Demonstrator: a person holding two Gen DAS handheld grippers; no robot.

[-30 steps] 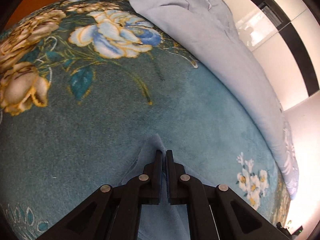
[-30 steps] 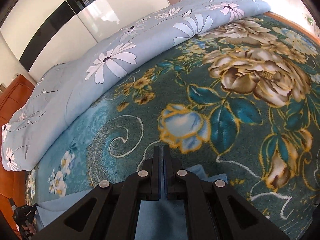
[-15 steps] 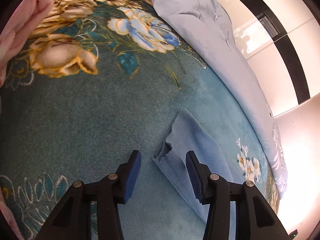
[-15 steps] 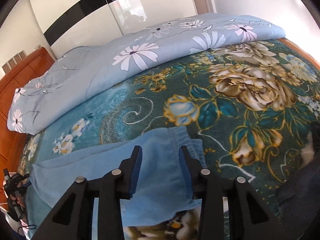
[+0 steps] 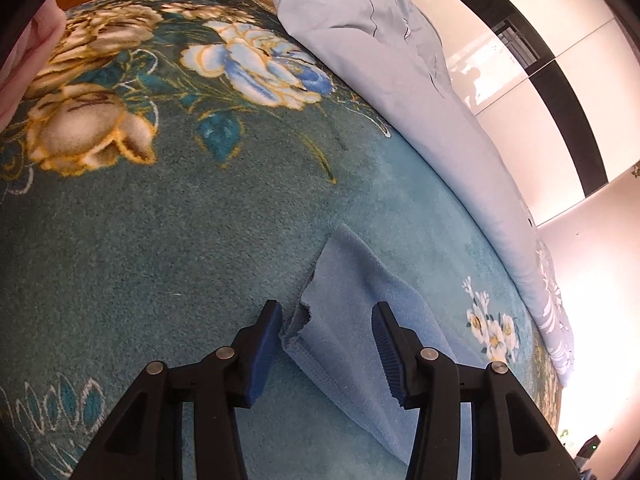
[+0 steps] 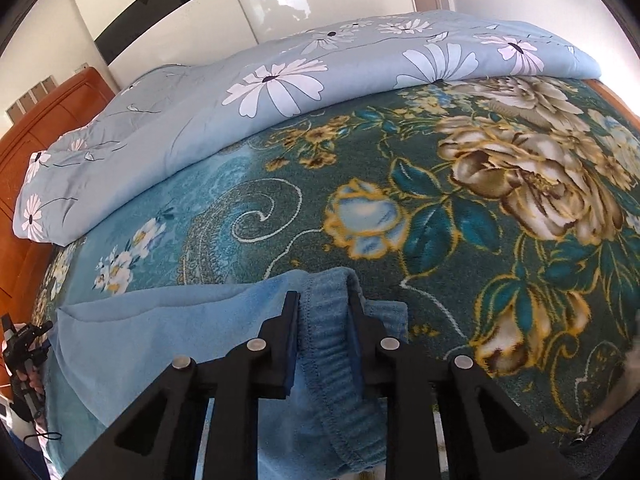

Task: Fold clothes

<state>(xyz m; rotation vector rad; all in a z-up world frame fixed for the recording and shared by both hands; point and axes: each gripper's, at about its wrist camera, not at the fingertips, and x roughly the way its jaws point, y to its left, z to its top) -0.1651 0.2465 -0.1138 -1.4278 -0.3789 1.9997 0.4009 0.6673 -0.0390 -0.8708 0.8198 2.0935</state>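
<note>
One garment is in play: a pair of light blue trousers [image 6: 168, 332] lying flat on the teal floral blanket [image 6: 440, 208] that covers the bed. One folded light blue daisy-print quilt [image 6: 280, 92] runs along the far edge of the blanket, well apart from the trousers. Two grippers are in view, one per camera.

In the right wrist view the trousers' long axis runs sideways across the blanket, roughly parallel to the quilt. The ribbed elastic waistband [image 6: 332, 344] is at the right end, bunched into a hump, and the legs stretch away to the left. The right gripper [image 6: 323, 312] has its jaws spread, one on each side of the waistband, with the fabric between the blue pads; whether the pads touch the cloth cannot be told.

In the left wrist view the other end of the trousers [image 5: 352, 304] shows a hem corner pointing away from the camera, toward the quilt [image 5: 400, 72]. The left gripper [image 5: 326, 332] is also spread wide, straddling that hem, its left pad just beside the frayed-looking edge. A pink cloth [image 5: 24, 52] shows at the upper left margin.
</note>
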